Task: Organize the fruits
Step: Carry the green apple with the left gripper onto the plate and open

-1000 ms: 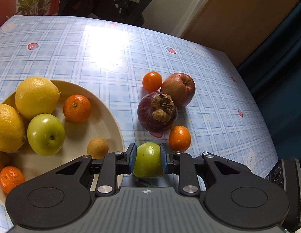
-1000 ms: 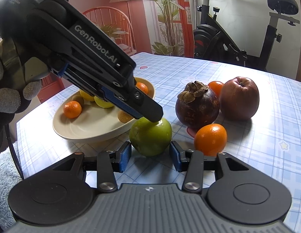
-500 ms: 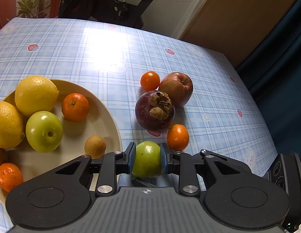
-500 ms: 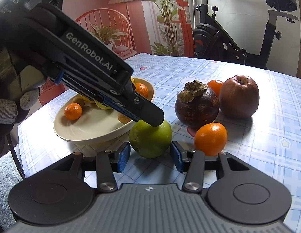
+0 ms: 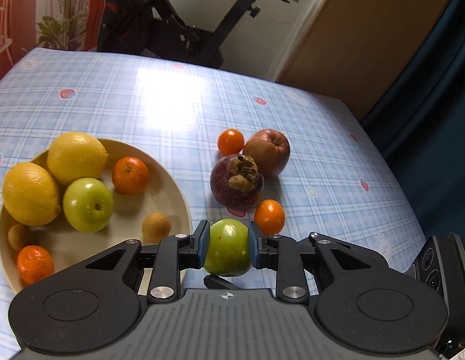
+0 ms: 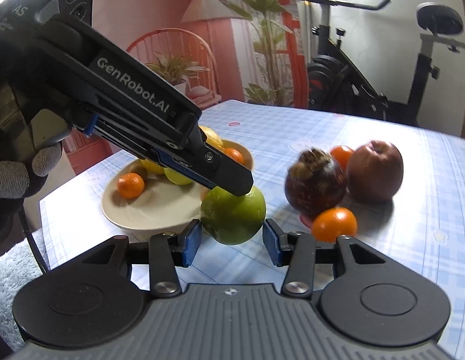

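Observation:
My left gripper is shut on a green apple, held just off the table beside the cream plate. The plate holds two lemons, a green apple, tangerines and small brown fruits. In the right wrist view the same apple sits between my open right gripper's blue pads, which stand apart from it, with the left gripper's finger on top. A mangosteen, a red apple and two tangerines lie on the tablecloth.
The blue checked tablecloth reaches the far edge. An exercise bike and a potted plant stand beyond the table. The table's right edge drops to dark curtain. A gloved hand holds the left gripper.
The left gripper has lifted and tilted up with the green apple in it. The apple has risen slightly between the right gripper's pads.

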`<state>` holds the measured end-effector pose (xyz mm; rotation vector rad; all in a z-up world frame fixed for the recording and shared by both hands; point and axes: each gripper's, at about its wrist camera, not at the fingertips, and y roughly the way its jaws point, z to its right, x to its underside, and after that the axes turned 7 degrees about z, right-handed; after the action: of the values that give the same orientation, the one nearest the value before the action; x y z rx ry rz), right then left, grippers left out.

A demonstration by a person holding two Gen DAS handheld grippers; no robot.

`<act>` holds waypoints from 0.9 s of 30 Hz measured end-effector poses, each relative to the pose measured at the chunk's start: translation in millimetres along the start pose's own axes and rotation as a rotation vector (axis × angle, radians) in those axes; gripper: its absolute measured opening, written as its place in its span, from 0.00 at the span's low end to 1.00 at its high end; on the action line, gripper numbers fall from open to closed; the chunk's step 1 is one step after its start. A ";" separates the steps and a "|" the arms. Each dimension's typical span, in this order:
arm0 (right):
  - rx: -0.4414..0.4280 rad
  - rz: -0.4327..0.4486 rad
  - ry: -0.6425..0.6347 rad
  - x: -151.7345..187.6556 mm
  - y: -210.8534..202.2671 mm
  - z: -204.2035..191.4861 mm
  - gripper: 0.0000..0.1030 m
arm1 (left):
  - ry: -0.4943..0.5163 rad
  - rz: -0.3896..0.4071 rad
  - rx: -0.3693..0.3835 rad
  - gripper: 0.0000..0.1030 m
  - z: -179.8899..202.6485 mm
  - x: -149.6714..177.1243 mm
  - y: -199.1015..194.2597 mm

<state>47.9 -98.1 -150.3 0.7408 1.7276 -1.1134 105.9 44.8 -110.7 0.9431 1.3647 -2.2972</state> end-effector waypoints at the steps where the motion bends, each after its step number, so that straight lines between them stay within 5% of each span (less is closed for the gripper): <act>1: -0.013 0.000 -0.006 -2.6 1.4 -2.7 0.46 | -0.013 0.016 -0.005 0.27 -3.4 1.2 -5.7; 13: -0.177 -0.112 -0.130 -24.8 67.7 -42.6 0.46 | -0.197 0.075 -0.105 0.27 -74.8 8.1 -35.9; 27: -0.227 -0.186 -0.286 -18.9 124.2 -75.8 0.46 | -0.291 0.095 -0.185 0.27 -120.6 12.6 -47.7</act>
<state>131.2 21.8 -164.8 0.2701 1.6635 -1.0657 115.9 173.7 -127.5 0.5766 1.3469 -2.0958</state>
